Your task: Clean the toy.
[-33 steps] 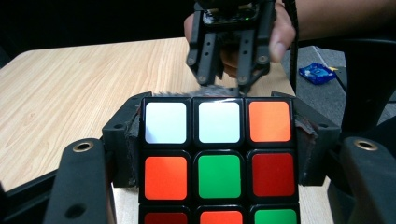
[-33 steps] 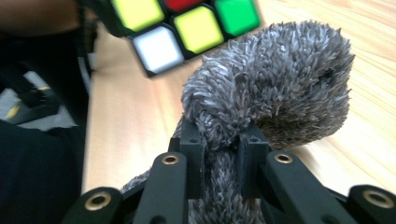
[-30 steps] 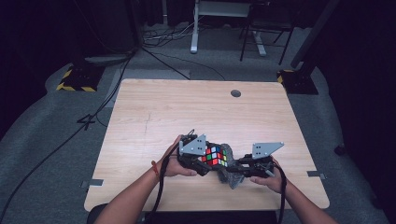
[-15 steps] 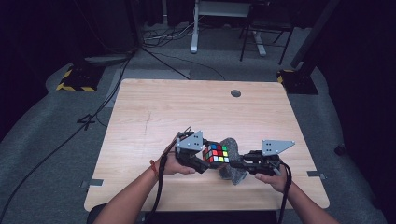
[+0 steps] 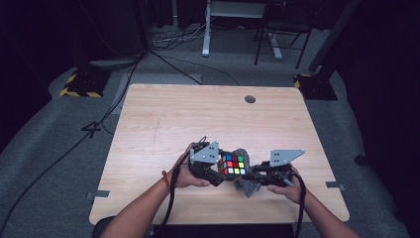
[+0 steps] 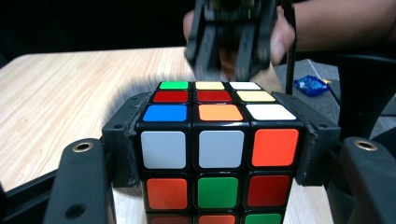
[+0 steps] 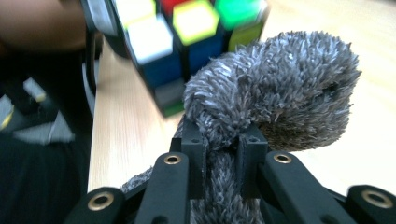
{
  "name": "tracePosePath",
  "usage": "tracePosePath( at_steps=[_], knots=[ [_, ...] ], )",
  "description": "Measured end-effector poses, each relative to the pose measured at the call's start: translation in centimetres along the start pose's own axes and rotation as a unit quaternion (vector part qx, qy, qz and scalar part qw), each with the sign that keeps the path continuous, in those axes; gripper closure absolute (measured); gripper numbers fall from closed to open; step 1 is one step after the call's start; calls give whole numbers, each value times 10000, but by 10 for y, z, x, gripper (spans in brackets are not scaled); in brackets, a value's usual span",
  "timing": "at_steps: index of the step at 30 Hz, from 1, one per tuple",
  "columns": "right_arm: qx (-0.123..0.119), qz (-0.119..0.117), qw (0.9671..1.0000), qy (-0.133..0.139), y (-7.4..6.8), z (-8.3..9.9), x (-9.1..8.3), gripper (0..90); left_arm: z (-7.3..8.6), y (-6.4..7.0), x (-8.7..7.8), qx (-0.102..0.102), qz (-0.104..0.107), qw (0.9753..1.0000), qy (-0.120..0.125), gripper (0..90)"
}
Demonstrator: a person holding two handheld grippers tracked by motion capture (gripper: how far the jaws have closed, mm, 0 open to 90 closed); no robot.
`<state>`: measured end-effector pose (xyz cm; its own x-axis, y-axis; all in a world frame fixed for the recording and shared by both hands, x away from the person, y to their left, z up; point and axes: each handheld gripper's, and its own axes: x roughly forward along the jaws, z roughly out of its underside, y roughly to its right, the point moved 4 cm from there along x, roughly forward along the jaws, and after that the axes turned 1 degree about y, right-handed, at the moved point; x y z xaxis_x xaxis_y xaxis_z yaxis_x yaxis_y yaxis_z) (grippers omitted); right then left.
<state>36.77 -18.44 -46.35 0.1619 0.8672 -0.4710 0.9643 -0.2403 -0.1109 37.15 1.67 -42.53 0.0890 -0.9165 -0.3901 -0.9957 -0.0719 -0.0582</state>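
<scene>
High view: a person holds two grippers over the near edge of a wooden table (image 5: pixel 198 119). The left gripper (image 5: pixel 218 173) is clamped on a scrambled puzzle cube (image 5: pixel 233 164) — its jaws press the cube's two sides. The right gripper (image 5: pixel 250 181) pinches a fuzzy grey cloth (image 7: pixel 280 98), which touches the cube just above the table.

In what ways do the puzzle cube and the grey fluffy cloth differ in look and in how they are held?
The puzzle cube is hard, square and many-coloured; the grey fluffy cloth is soft, shaggy and one colour. The cube sits with the left gripper clamped on its two opposite sides; the cloth is a bunched fold pinched in the right gripper. The cube keeps its shape; the cloth bulges over the jaws. Both are gripped near the table's front edge, close together.
</scene>
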Motion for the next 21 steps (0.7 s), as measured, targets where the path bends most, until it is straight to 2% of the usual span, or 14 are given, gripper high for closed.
tracePosePath(
  at_steps=[2, 5, 8, 9, 10, 12, 14, 17, 21],
  knots=[
    [-76, -18, 9996, -258, -2, 3, 6, 775, 0, 0, 1, 49, -73, 9999, -61, 336],
    [-150, -91, 9994, -292, -5, 5, 9, 773, 4, -1, 2, 123, -94, 9998, -158, 337],
    [-130, -161, 9998, 19, -4, 1, -3, 772, 10, -5, 1, 73, -131, 9997, -213, 337],
    [-86, -148, 9997, 196, -2, -2, -9, 772, 12, -6, 2, 84, -123, 9996, -245, 337],
    [-33, -120, 9993, 351, 0, -4, -14, 772, 13, -6, 3, 68, -123, 9996, -235, 337],
    [-34, 79, 9989, 453, 3, -8, -19, 772, 14, -4, 6, 130, -95, 9994, -321, 336],
    [-12, 324, 9985, 451, 7, -10, -19, 773, 13, 0, 8, 169, -71, 9993, -326, 337],
    [47, 402, 9987, 310, 10, -7, -15, 772, 10, 3, 10, 226, 11, 9993, -297, 337],
    [42, 242, 9997, 74, 8, 1, -5, 772, 6, 6, 9, 248, 29, 9994, -235, 337]
  ],
)
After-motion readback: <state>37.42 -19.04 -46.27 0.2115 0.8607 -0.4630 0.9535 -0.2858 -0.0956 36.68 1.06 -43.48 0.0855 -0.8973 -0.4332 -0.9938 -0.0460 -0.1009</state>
